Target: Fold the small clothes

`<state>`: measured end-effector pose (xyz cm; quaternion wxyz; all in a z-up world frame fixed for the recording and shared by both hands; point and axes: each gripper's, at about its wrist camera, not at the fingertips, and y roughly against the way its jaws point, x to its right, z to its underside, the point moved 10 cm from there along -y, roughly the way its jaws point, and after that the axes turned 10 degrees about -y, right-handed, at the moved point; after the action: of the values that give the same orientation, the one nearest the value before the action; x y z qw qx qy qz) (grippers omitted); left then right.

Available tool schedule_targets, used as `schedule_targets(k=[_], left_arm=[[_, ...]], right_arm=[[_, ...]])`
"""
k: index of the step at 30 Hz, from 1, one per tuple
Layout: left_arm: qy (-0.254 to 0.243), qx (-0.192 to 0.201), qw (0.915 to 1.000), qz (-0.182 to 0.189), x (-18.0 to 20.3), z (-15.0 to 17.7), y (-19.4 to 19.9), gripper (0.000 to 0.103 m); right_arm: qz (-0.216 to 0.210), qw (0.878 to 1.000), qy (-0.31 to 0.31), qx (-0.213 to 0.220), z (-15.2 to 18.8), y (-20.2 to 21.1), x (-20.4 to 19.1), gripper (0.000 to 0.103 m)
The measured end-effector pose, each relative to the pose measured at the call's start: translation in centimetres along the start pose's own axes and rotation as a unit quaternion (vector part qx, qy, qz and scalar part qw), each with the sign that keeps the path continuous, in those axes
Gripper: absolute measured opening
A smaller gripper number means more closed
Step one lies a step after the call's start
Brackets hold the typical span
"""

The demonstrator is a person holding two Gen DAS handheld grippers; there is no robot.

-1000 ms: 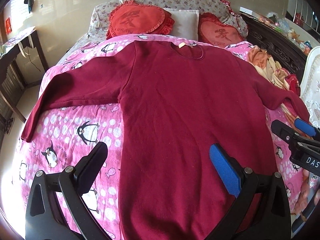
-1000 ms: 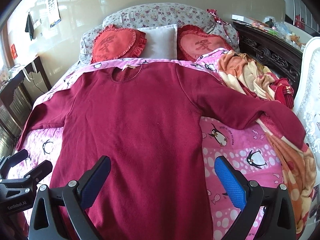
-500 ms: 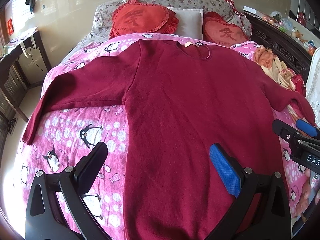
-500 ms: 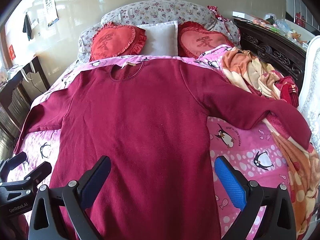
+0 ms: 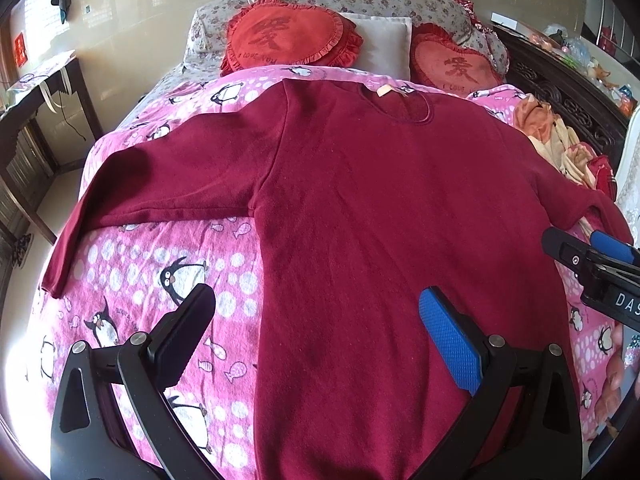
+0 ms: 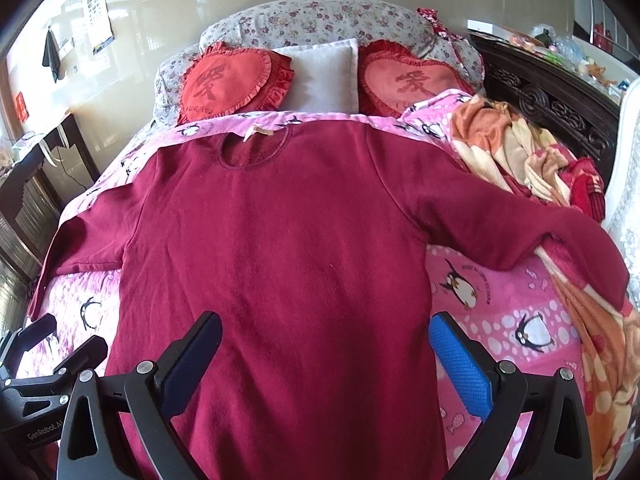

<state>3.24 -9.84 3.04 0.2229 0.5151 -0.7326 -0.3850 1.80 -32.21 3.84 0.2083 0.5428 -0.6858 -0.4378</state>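
Observation:
A dark red long-sleeved shirt (image 5: 380, 208) lies flat, front up, on a pink penguin blanket (image 5: 132, 276), neckline toward the pillows, both sleeves spread out. It also shows in the right wrist view (image 6: 280, 248). My left gripper (image 5: 316, 320) is open and empty above the shirt's lower left edge. My right gripper (image 6: 326, 344) is open and empty above the shirt's lower right part. The right sleeve (image 6: 560, 240) drapes over a crumpled orange blanket. Each gripper shows at the edge of the other's view.
Two red heart cushions (image 5: 288, 36) and a white pillow (image 5: 384, 44) sit at the bed head. A crumpled orange and red blanket (image 6: 528, 156) lies on the right side. A dark carved cabinet (image 6: 560, 100) stands right, a dark desk (image 5: 36, 92) left.
Both grippers have moved forward a little over the shirt, so the pillows and neckline appear lower in view. The shirt has not moved. Both grippers stay open.

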Motion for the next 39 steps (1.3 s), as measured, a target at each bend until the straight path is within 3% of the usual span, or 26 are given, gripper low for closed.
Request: schedule_targets(k=[39], left_arm=[[0.038,-0.022,0.9986,-0.028,-4.9,0.3,-3.3,0.102]], right_arm=[[-0.025,0.999,0.017,-0.030,0.7,-3.6,-4.4,0.103]])
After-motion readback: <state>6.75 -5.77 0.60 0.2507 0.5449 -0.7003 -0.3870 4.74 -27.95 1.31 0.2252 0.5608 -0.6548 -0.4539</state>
